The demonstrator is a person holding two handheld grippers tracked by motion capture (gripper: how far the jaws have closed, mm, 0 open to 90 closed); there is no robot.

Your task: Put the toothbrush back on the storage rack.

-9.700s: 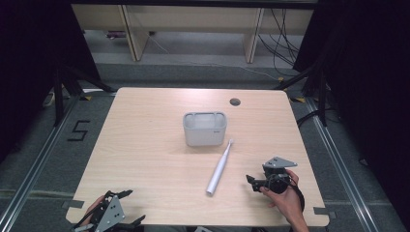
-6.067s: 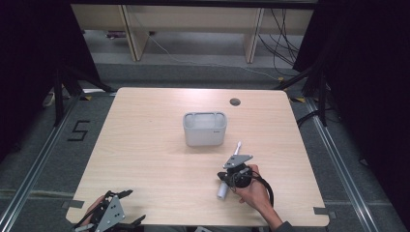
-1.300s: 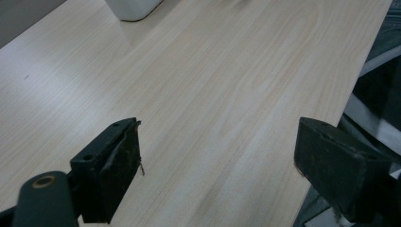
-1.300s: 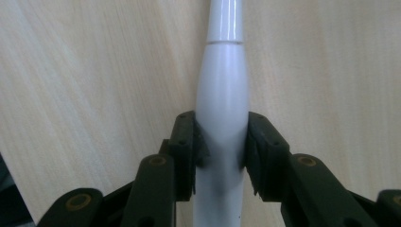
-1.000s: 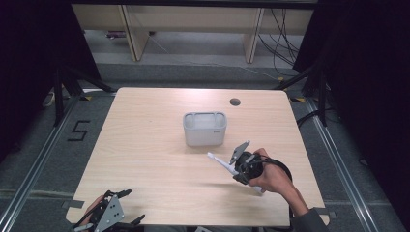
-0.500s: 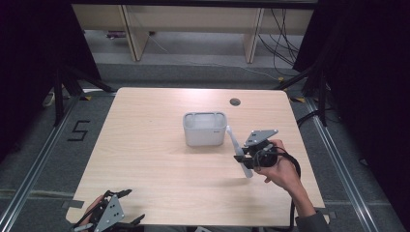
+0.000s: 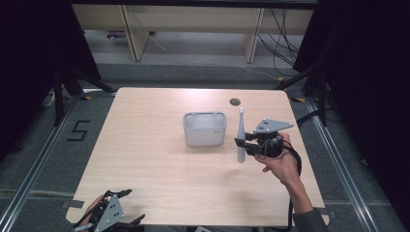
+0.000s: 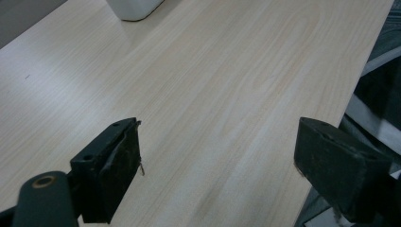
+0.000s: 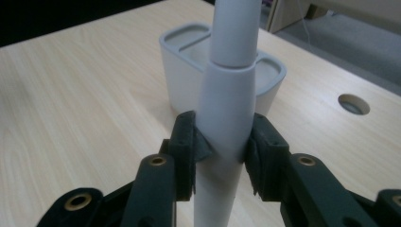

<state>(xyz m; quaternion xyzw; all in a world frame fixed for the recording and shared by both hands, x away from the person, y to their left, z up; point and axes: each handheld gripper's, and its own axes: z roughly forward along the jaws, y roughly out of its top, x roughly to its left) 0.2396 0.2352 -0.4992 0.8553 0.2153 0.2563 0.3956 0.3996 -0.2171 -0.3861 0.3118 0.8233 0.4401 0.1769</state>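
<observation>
High view: my right gripper (image 7: pixel 240 143) clamps the electric toothbrush (image 7: pixel 241 136) upright, off the table (image 7: pixel 145 121), just right of the holder (image 7: pixel 205 128). I should keep it vertical above a slot. Smooth, tapered matte plastic could slip. My left gripper (image 7: pixel 126 220) idles, jaws apart.
</observation>
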